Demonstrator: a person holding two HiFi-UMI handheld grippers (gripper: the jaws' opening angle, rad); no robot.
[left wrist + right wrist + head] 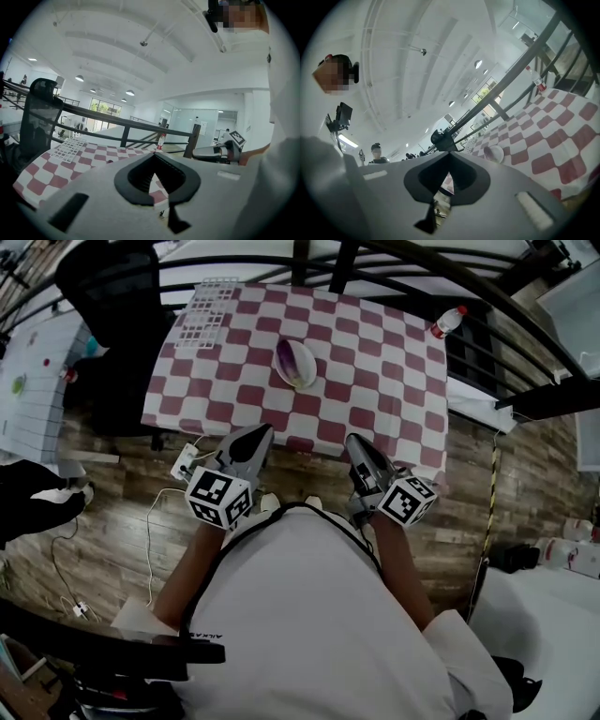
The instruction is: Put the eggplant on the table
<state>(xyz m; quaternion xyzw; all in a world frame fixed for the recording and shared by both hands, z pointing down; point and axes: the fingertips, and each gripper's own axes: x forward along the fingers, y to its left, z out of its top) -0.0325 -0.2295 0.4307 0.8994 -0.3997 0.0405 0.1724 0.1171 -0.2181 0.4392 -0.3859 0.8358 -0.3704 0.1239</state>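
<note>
Checked red-and-white table [375,381] mid-frame bears a white bowl [278,362] seemingly cradling the purple eggplant [300,362]; left gripper [262,431] and right gripper [354,440] hover pressed together, empty. Next: spread one, reach in.

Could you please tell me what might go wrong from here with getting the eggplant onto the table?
Both the left tongs and right tongs are shut and empty; reaching in like that would likely shove the eggplant rather than grip it.
The eggplant seems to lie in a white bowl; lifting it could tip or drag the bowl.
The checked cloth hangs over the near edge by the tongs and could snag.
</note>
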